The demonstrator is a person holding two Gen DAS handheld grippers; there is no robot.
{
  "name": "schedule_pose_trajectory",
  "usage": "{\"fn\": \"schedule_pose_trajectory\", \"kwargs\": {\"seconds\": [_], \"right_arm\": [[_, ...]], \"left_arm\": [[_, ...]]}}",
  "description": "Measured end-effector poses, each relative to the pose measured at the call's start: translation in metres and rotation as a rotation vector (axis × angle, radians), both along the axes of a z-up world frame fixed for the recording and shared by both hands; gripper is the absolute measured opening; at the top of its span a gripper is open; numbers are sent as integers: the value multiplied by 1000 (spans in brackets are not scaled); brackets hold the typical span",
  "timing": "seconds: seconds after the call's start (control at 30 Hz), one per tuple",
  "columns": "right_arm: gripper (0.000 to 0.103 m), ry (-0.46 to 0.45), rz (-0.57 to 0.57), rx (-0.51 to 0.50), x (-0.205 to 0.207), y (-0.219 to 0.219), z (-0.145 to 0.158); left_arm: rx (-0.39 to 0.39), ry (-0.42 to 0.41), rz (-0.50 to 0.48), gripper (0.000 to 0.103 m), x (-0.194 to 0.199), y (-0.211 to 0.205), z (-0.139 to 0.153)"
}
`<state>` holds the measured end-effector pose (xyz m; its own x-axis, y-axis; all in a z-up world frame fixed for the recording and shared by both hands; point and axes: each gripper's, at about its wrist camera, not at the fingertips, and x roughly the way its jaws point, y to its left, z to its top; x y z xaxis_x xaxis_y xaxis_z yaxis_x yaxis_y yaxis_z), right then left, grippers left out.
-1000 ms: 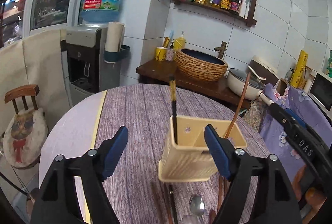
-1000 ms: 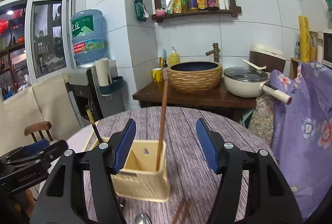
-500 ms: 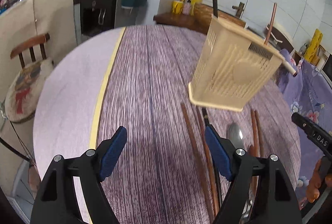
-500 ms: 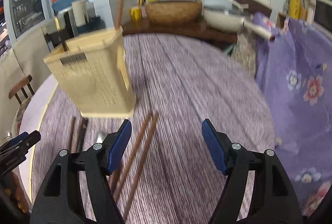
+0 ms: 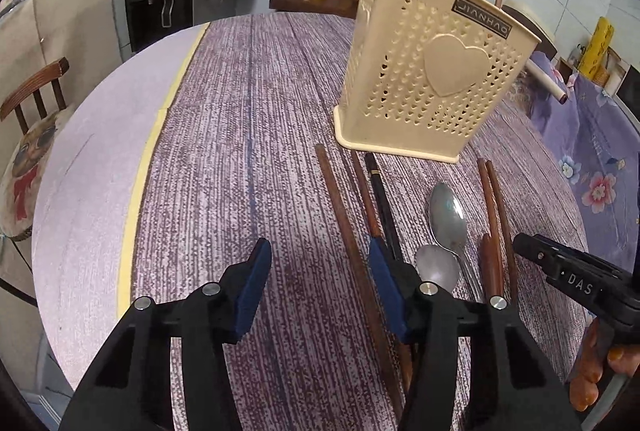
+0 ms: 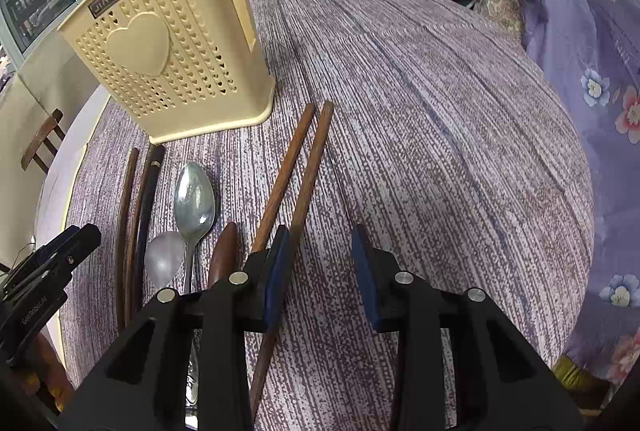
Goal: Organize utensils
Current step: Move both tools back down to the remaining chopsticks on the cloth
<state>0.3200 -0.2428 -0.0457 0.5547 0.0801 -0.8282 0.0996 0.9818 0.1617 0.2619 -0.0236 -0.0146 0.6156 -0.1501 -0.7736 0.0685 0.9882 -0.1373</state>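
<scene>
Wooden chopsticks (image 6: 298,167) lie on the worktop (image 6: 420,103) beside two spoons (image 6: 194,199), near the cream holder (image 6: 160,47). Light, stiff, thin: best pinched mid-shaft. Left tongs (image 5: 320,279) and right tongs (image 6: 320,271) both gape, empty.

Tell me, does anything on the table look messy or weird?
Yes. The cream utensil holder stands upright on the table, but most utensils are not in it. Brown chopsticks, a black chopstick and two metal spoons lie loose on the purple cloth in front of it. Nothing looks spilled or broken.
</scene>
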Motion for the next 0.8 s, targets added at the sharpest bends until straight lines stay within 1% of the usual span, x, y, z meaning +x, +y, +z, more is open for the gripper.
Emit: {"fn": "schedule_pose_trajectory", "kwargs": {"seconds": [0.17,0.23,0.37,0.4,0.5,0.67,0.77,0.8], "right_arm": [[32,-6,-18,-24,4,3,-1],[29,-6,-32,-30,5,1,-1],[27,3,-50,-19,11,-3,-1],[27,14,-55,-11,13,-4,-1],[26,6,-66,32,16,-5,1],[26,8,-62,39,22,-2,0],[26,7,-60,3,25,1,-1],[25,11,-65,11,27,1,-1]], "left_arm": [[14,7,2,48,5,-6,-4],[14,10,4,48,6,-6,-6],[16,14,12,48,9,-6,-8],[12,17,17,48,10,-5,-8],[0,19,30,47,13,-2,-8],[-2,11,31,47,16,-1,-5],[2,12,26,47,16,-4,-5],[4,13,24,47,17,-4,-5]]}}
